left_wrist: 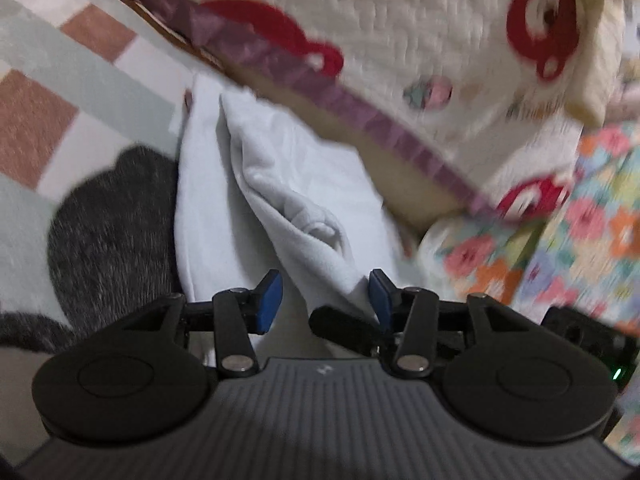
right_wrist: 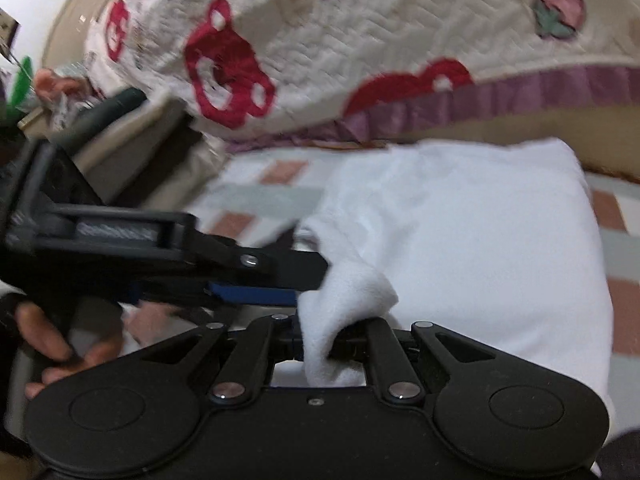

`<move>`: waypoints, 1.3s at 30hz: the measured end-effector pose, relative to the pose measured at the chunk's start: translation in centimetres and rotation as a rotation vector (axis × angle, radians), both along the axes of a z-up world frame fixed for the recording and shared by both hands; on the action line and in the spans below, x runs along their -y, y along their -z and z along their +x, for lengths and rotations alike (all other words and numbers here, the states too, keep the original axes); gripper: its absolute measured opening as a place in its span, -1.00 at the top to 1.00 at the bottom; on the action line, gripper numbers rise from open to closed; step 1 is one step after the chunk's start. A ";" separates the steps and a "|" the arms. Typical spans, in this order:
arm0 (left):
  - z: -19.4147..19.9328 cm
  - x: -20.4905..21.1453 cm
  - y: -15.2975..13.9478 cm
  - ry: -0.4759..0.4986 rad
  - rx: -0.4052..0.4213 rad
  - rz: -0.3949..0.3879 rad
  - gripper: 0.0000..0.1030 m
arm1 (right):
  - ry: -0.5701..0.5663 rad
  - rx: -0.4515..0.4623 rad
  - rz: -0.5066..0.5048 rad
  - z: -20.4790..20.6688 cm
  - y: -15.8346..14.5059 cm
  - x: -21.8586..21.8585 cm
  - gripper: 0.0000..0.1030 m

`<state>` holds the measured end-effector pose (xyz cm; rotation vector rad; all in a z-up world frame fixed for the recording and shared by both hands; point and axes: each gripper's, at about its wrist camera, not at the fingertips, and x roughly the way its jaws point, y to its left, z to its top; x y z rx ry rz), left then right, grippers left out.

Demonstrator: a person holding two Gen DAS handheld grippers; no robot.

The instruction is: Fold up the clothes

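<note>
Item: our right gripper (right_wrist: 316,340) pinching white fleece garment (right_wrist: 460,248) near edge; our left gripper (left_wrist: 326,296) half-wide around its fold, pads apart

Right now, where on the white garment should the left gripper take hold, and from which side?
Probably the raised fold ridge of the white garment just ahead of the left gripper, approached from the near edge. The ridge stands up between the open pads, while the right gripper already pinches the neighbouring corner.
</note>
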<state>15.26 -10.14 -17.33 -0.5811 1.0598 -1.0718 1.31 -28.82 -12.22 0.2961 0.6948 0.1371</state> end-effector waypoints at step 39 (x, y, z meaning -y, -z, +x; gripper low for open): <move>-0.2 2.1 -0.5 0.146 0.261 0.260 0.80 | 0.255 0.002 -0.192 -14.4 -3.6 5.1 0.29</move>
